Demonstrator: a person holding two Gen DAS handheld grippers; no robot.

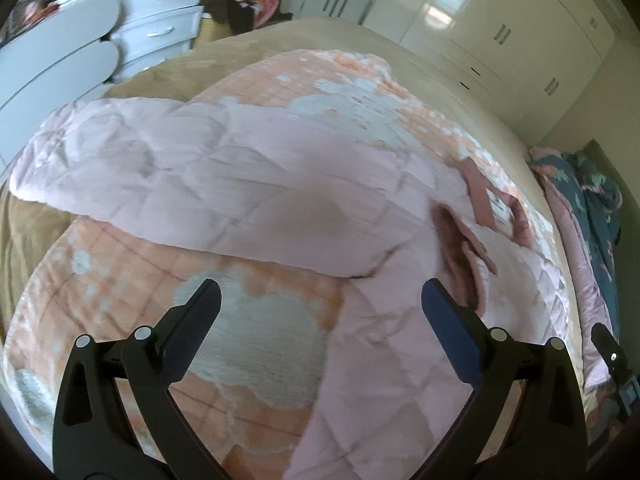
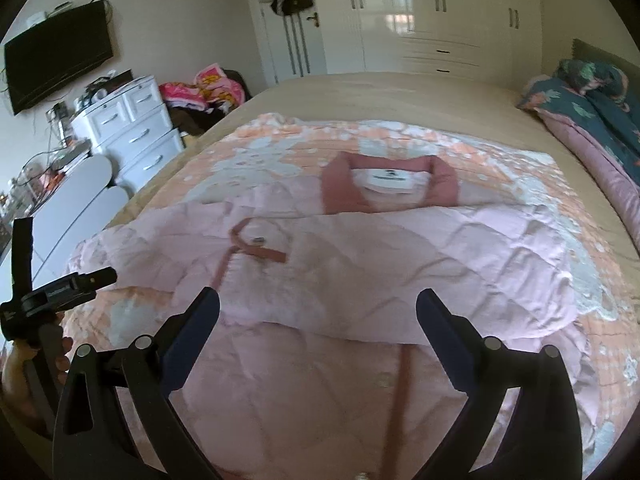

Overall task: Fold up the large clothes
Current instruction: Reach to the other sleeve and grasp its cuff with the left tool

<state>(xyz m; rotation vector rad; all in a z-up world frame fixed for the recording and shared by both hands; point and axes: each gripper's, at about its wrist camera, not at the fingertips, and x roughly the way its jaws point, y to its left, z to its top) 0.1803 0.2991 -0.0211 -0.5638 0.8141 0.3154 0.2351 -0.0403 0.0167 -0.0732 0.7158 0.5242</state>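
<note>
A large pale pink quilted jacket with a darker pink collar and a white label lies spread on an orange and white patterned blanket on the bed. One sleeve is folded across its body. In the left wrist view the jacket lies ahead, its sleeve reaching left. My left gripper is open and empty above the jacket's lower edge; it also shows at the left of the right wrist view. My right gripper is open and empty just above the jacket's body.
The bed has a beige cover. A folded teal floral duvet lies at the head end. A white drawer unit, a wall TV, a clothes pile and white wardrobes surround the bed.
</note>
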